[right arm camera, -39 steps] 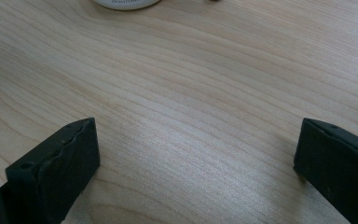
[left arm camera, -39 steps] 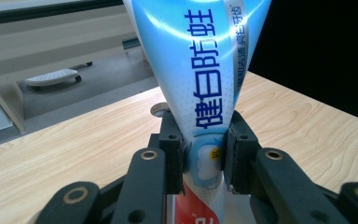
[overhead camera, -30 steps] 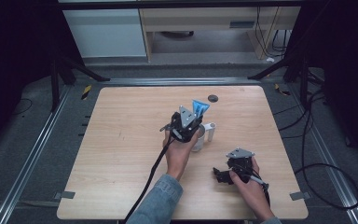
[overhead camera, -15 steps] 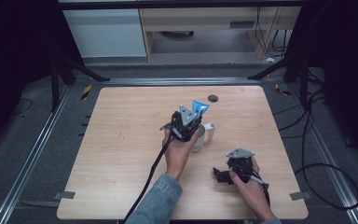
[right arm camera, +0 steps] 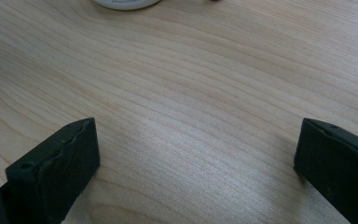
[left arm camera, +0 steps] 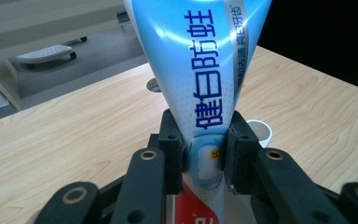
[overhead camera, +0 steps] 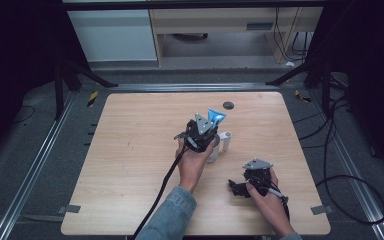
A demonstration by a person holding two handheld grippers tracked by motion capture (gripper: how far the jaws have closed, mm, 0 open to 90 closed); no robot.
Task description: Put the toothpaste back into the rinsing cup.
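My left gripper is shut on a blue and white toothpaste tube with blue Chinese lettering. In the high view the tube stands upright, its flat crimped end up, over the middle of the table. A white cup stands just right of that gripper, and its rim shows behind the right jaw in the left gripper view. My right gripper rests low near the table's front right, jaws wide apart over bare wood, nothing between them.
The light wooden table has a small dark round hole near its back edge. A white round base sits at the top of the right gripper view. Black cables trail from both grippers. Dark stands and a cabinet stand beyond the table.
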